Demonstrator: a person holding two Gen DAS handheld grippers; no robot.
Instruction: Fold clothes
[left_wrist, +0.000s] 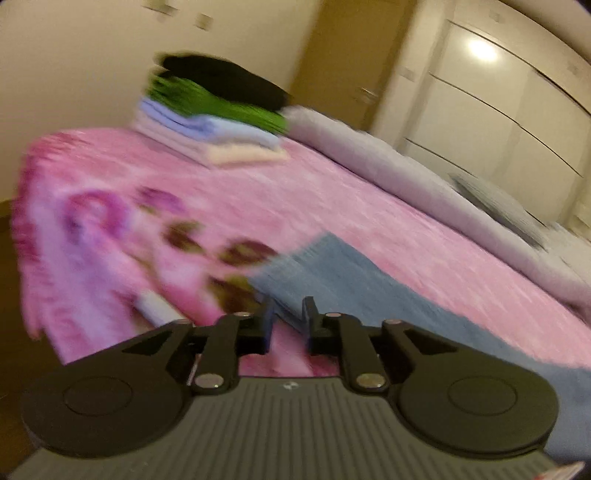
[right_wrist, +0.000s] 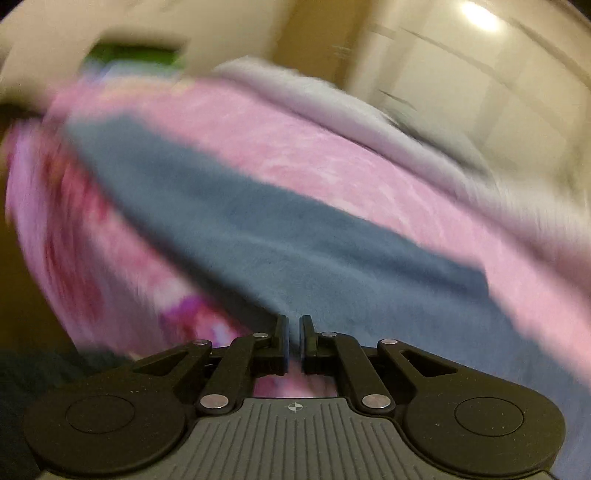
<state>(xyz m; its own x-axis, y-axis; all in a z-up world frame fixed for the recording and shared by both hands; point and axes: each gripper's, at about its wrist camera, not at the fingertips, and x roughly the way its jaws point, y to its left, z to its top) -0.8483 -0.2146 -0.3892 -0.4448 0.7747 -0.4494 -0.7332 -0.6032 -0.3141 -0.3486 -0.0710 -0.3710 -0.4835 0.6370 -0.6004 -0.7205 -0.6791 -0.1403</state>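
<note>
Folding laundry on a pink bed, one blue cloth spread out between two grippers.

Starting at the left, one pink flowered bedspread (left_wrist: 229, 192) covers the bed, and on its far corner sits one stack of folded clothes (left_wrist: 214, 110); I count five layers in it: cream, white, pale blue, green, black on top. Right of the stack runs one long grey rolled quilt (left_wrist: 388, 173), with one white wardrobe (left_wrist: 498, 107) behind. The blue cloth (left_wrist: 332, 273) lies flat on the bedspread in front. The left gripper (left_wrist: 290, 308) stands slightly parted at the cloth's near edge, with no fabric pinched. The right gripper (right_wrist: 294, 325) is pressed nearly together over the cloth; blur hides whether fabric is caught.
</note>
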